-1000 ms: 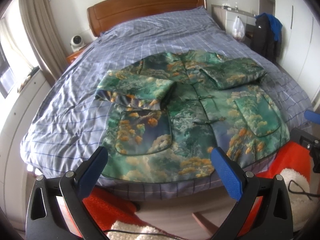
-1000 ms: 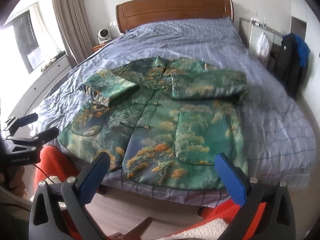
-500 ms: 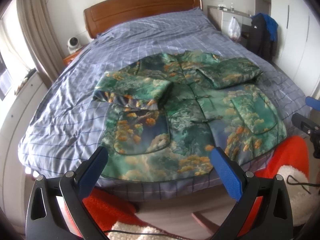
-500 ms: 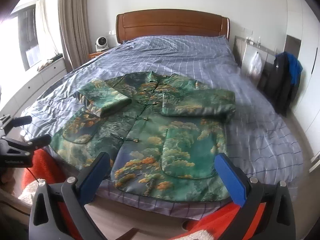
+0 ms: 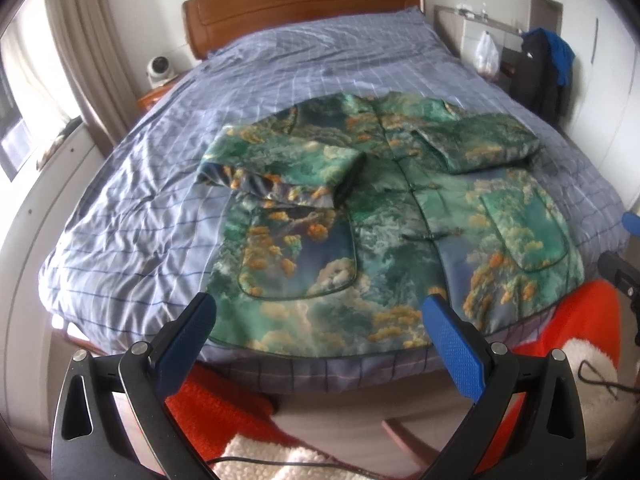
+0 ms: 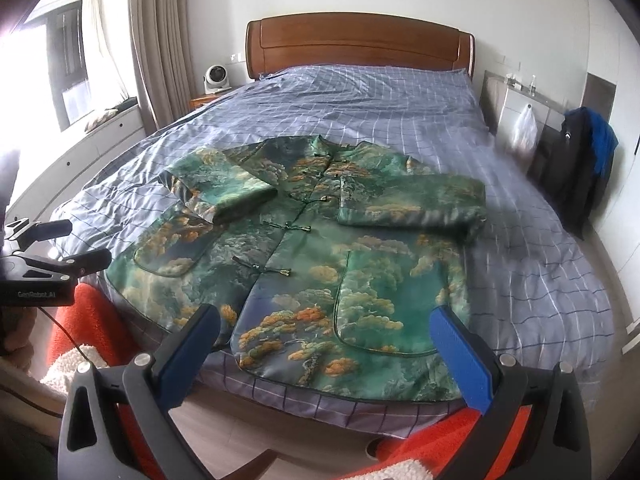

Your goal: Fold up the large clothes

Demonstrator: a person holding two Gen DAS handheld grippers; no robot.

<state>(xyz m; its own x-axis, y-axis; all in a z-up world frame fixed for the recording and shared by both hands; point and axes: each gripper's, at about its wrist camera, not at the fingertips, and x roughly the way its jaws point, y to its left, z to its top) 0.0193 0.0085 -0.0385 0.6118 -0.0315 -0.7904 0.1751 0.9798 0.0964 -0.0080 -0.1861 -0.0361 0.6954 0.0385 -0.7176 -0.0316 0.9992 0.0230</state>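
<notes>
A green jacket [image 5: 384, 224] with orange and cloud print lies face up on the bed, front buttoned, both sleeves folded in across the chest; it also shows in the right wrist view [image 6: 320, 256]. Its hem lies along the bed's near edge. My left gripper [image 5: 320, 320] is open and empty, held in front of the hem at its left half. My right gripper [image 6: 324, 328] is open and empty, in front of the hem at its right half. The left gripper also shows at the left edge of the right wrist view [image 6: 60, 252].
The bed [image 6: 520, 280] has a blue checked cover and a wooden headboard [image 6: 360, 48]. A small fan [image 6: 216, 78] stands on the nightstand. Dark clothes [image 6: 580, 168] hang at the right. Red fabric [image 5: 224, 412] lies below the bed edge. Window and curtain are on the left.
Both grippers have pulled back and risen a little from the bed; the jacket sits smaller and farther in both views. The jacket itself has not moved.
</notes>
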